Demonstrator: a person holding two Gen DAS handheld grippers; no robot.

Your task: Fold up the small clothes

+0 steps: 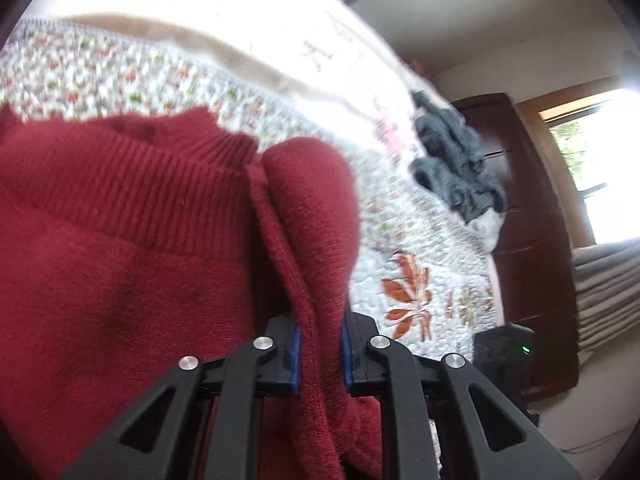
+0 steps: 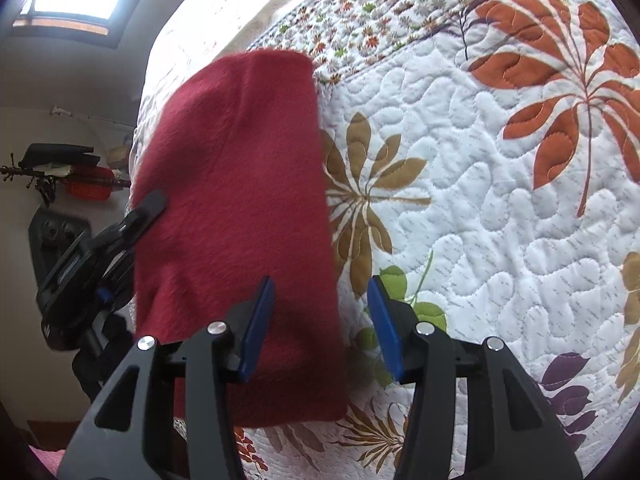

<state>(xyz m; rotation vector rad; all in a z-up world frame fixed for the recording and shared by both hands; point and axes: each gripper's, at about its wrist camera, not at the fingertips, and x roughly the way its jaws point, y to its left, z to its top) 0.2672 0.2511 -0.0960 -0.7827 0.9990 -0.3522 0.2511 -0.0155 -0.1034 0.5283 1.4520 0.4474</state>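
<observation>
In the right wrist view, the floral quilt (image 2: 500,208) lies bare to the right of the red sweater (image 2: 240,200), open ground for a hand-held gripper. The sweater covers the left part, and the left hand-held gripper (image 2: 132,224) sits at its left edge. In the left wrist view, a heap of grey clothes (image 1: 456,160) blocks the far right edge of the bed.
</observation>
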